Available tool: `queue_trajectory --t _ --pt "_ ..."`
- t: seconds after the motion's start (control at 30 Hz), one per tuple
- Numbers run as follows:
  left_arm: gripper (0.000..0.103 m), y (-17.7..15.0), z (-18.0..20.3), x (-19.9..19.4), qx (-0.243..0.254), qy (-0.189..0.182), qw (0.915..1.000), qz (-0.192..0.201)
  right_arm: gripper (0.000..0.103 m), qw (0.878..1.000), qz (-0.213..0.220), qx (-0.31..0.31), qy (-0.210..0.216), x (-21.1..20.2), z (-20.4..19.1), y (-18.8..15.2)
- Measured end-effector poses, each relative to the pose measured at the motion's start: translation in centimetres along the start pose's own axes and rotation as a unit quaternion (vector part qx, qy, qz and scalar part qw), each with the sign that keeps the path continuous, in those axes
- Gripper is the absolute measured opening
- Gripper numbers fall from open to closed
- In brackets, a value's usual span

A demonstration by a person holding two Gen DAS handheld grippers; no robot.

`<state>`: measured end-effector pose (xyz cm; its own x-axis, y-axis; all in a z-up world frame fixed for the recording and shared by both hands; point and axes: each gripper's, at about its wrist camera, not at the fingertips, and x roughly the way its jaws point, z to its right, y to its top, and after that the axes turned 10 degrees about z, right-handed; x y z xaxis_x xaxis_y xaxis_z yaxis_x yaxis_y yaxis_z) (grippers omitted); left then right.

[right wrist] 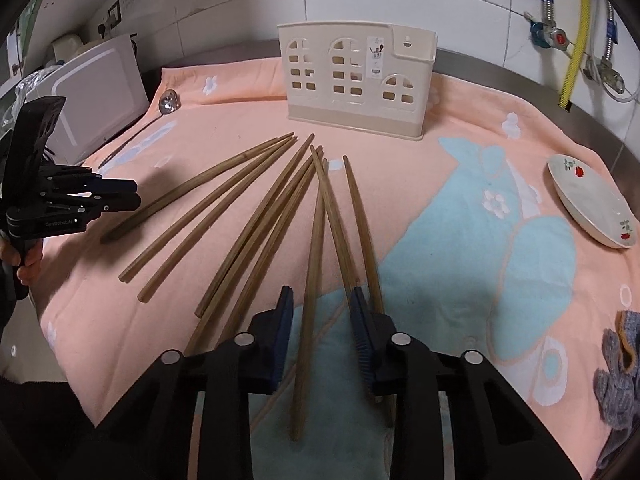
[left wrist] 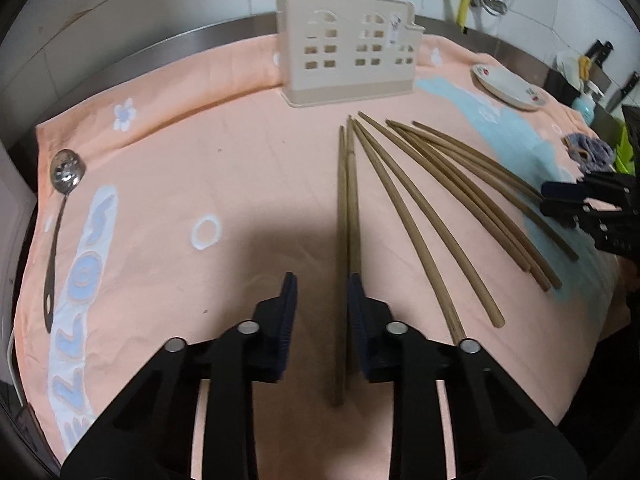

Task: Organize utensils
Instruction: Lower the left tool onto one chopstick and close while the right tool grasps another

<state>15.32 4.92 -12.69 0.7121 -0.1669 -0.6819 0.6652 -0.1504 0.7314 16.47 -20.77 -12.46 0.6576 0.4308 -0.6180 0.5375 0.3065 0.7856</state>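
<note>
Left gripper (left wrist: 320, 312), lowest in my view, straddled a chopstick pair (left wrist: 352, 220) at centre frame. One pad touched the wood and the other stood clear, so nothing was clamped. My right gripper (right wrist: 320, 320) likewise bracketed a single chopstick (right wrist: 311, 280), unpinched. I judged each needed centring and a firm squeeze before lifting toward the holder (left wrist: 348, 52) at top centre.

Dim, soft shadows, fisheye-warped edges

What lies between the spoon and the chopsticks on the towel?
Only bare towel between the spoon and the chopsticks, seen in the left wrist view.
</note>
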Motion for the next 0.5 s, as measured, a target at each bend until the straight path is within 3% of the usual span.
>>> queue_trajectory --t 0.23,0.5 --pt "0.012 -0.13 0.22 0.74 0.007 -0.009 0.9999 -0.009 0.023 1.000 -0.005 -0.007 0.000 0.38 -0.03 0.06" --pt "0.011 -0.12 0.59 1.14 0.018 -0.009 0.9997 -0.012 0.021 1.000 -0.009 -0.013 -0.005 0.70 0.33 0.08"
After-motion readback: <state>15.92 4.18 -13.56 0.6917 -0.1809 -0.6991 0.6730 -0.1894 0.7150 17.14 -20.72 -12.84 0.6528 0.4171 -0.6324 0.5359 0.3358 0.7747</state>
